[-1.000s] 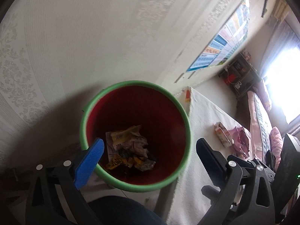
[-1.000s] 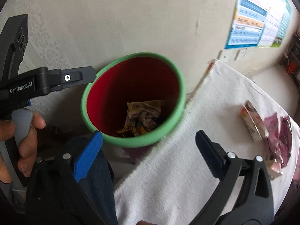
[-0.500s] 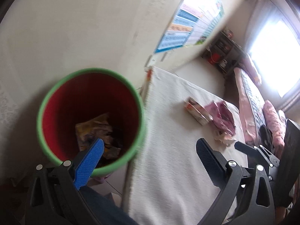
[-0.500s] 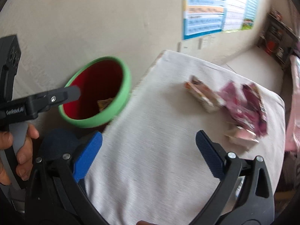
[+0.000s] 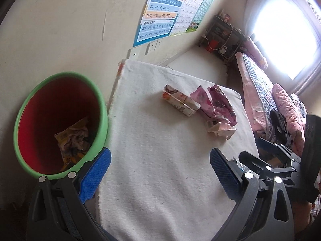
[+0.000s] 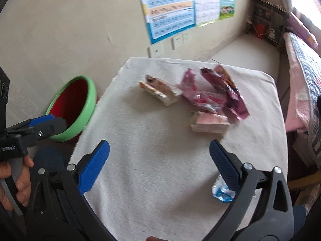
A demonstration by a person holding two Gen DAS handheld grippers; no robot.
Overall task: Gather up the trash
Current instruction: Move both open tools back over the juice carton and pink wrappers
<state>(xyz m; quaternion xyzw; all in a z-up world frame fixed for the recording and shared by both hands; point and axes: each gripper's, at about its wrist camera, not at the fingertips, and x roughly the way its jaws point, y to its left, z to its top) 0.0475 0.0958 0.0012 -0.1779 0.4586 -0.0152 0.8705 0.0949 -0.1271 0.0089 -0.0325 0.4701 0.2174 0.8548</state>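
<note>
Both tools wide & empty: left tool nr bin, right tool over table w/ wrappers.

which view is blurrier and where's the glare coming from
Right wrist view: softer, with motion smear on the pink wrappers and carton; its own right claw stays sharp. Left wrist view: crisper, poster text legible, but the window at upper right is blown out white. Both: fisheye bending at the edges, dark corners.
</note>
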